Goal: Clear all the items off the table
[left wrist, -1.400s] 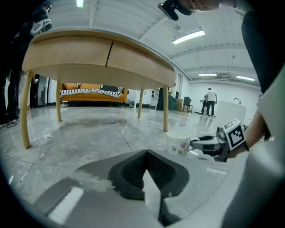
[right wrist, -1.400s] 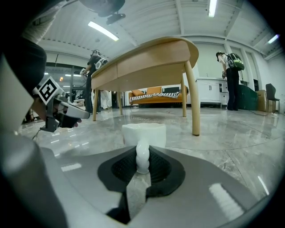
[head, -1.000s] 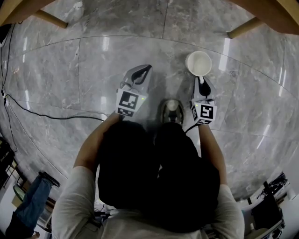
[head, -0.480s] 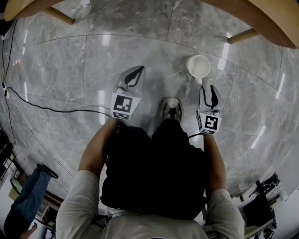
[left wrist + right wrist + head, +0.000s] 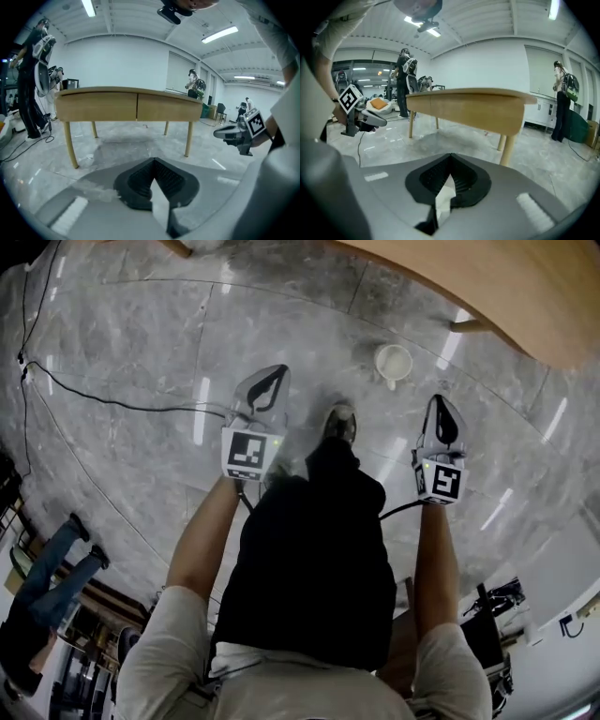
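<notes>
A white cup (image 5: pixel 393 363) stands on the grey marble floor, below the edge of the wooden table (image 5: pixel 487 296). My right gripper (image 5: pixel 442 409) hangs to the right of the cup and nearer to me, apart from it, shut with nothing between its jaws. My left gripper (image 5: pixel 265 381) is held out to the left, also shut and empty. In the left gripper view the jaws (image 5: pixel 153 161) point at the table (image 5: pixel 131 105), whose top looks bare from this low angle. The right gripper view shows its jaws (image 5: pixel 451 157) meeting in front of the same table (image 5: pixel 478 110).
A black cable (image 5: pixel 112 399) runs across the floor at the left. The person's shoe (image 5: pixel 339 421) sits between the grippers. Table legs (image 5: pixel 70 143) stand on the floor ahead. People with backpacks (image 5: pixel 407 70) stand in the background, one (image 5: pixel 561 101) at the right.
The right gripper let go of the white cup on the floor and drew back to the right. The head view rose and swung, so the cup now lies farther off.
</notes>
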Demonstrator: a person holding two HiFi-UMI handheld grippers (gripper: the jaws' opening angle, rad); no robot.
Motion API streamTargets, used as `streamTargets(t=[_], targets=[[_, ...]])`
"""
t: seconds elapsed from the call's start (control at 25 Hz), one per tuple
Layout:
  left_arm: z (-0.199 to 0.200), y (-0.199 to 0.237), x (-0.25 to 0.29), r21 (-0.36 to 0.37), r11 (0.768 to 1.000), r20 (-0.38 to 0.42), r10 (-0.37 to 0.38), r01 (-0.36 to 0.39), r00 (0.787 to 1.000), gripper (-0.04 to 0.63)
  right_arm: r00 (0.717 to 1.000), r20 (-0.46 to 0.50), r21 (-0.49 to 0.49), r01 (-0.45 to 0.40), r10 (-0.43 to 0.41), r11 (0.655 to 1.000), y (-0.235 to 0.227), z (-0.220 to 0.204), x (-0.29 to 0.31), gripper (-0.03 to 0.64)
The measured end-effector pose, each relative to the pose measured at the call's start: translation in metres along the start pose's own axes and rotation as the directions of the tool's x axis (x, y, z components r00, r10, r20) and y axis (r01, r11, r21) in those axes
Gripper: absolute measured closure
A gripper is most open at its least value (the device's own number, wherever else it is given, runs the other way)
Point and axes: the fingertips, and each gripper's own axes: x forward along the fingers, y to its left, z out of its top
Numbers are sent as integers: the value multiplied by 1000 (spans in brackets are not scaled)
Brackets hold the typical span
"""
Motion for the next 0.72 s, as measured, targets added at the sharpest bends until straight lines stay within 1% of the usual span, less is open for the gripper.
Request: streamTargets(t=[0.16, 0.28, 0.44, 0.56, 0.72], targets=[[66, -3, -52, -29, 998, -16, 53, -53, 998, 574, 996, 6, -13, -88, 88, 996, 8, 88, -18, 611], [121, -1, -91, -81, 992, -20, 91, -92, 996, 574, 992, 3, -7, -126, 126, 992, 8, 146, -37, 611], [187, 7, -134, -125, 983, -6, 138, -137, 990, 575, 985, 23, -4, -171, 171, 985, 13, 225, -54, 611], [231, 17, -157, -118, 981, 13, 158, -155, 987, 575, 977, 48, -4, -206, 206, 978, 23, 279, -58, 611], [280, 42, -192, -130, 969, 48, 217, -209, 975, 575, 961, 84, -21, -262, 262, 965, 50, 344, -59, 611]])
